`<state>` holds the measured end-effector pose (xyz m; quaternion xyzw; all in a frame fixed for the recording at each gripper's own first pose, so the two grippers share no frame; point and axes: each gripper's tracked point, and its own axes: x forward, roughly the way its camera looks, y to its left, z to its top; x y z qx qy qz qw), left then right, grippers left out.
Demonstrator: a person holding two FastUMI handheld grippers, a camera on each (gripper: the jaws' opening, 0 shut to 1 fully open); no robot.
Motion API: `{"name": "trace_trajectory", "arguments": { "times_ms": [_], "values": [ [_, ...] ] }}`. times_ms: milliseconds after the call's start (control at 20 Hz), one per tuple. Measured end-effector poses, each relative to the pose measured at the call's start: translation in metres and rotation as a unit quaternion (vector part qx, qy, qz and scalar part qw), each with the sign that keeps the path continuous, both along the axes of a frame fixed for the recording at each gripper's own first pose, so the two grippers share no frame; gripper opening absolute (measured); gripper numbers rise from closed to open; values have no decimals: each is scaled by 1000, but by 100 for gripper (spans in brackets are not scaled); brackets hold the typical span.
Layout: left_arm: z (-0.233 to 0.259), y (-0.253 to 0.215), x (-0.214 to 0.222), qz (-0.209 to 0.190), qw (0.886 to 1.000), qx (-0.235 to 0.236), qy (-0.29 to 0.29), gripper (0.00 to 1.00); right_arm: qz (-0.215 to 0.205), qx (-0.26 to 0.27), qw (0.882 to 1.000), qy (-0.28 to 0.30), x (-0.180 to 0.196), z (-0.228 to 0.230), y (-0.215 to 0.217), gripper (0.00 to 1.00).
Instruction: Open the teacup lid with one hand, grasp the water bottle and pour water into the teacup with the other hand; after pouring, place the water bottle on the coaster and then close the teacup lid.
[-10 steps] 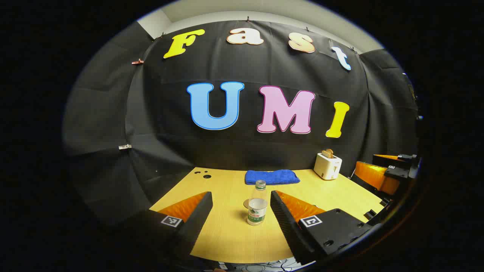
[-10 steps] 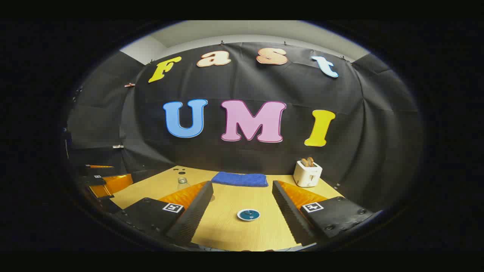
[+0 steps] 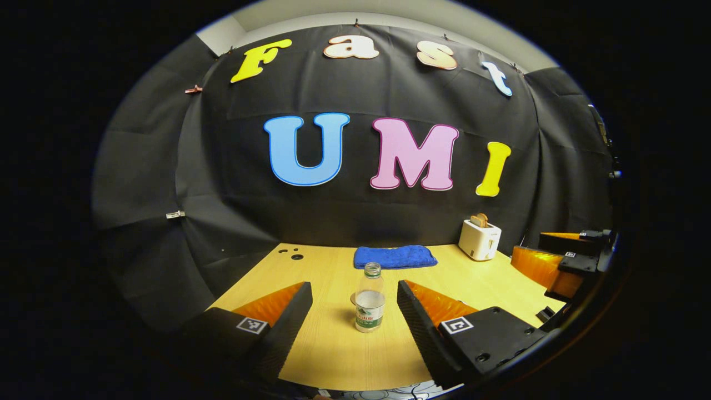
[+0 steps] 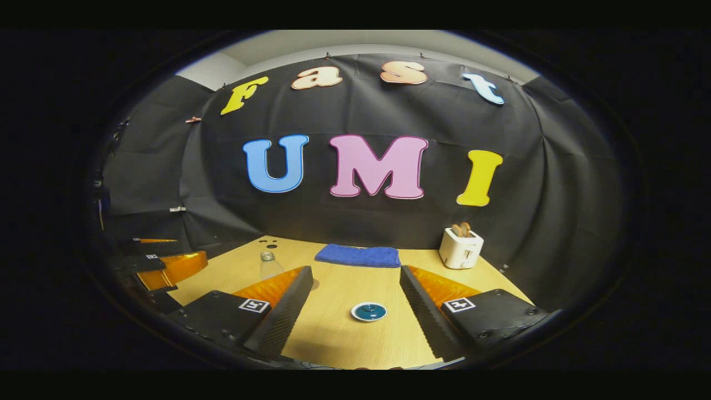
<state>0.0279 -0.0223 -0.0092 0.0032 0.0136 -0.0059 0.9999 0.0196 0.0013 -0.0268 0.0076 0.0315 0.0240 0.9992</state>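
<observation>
In the left gripper view, the left gripper (image 3: 354, 303) is held wide apart above a light wooden table (image 3: 333, 355) and holds nothing. The water bottle (image 3: 369, 298) stands upright on the table between the two fingers, a little ahead of them, touching neither. A small round coaster (image 3: 353, 299) lies just behind the bottle, mostly hidden. Farther back lies a folded blue towel (image 3: 395, 256), and a white toaster (image 3: 479, 239) stands near the black cloth wall (image 3: 233, 183). The right gripper (image 3: 561, 261) shows at the right edge.

In the right gripper view, the right gripper (image 4: 355, 303) is also wide apart and empty. The teacup (image 4: 369, 311), with its blue lid on, sits on the table between the fingers, a little ahead. The bottle (image 4: 269, 265) stands to the left, partly behind the left finger.
</observation>
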Motion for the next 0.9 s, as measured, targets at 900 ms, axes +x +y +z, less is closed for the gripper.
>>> {"name": "trace_trajectory", "arguments": {
  "times_ms": [900],
  "values": [
    [-84,-9,61,8,998,21,54,98,-27,-34,998,52,99,-112,-32,98]
  ]
}}
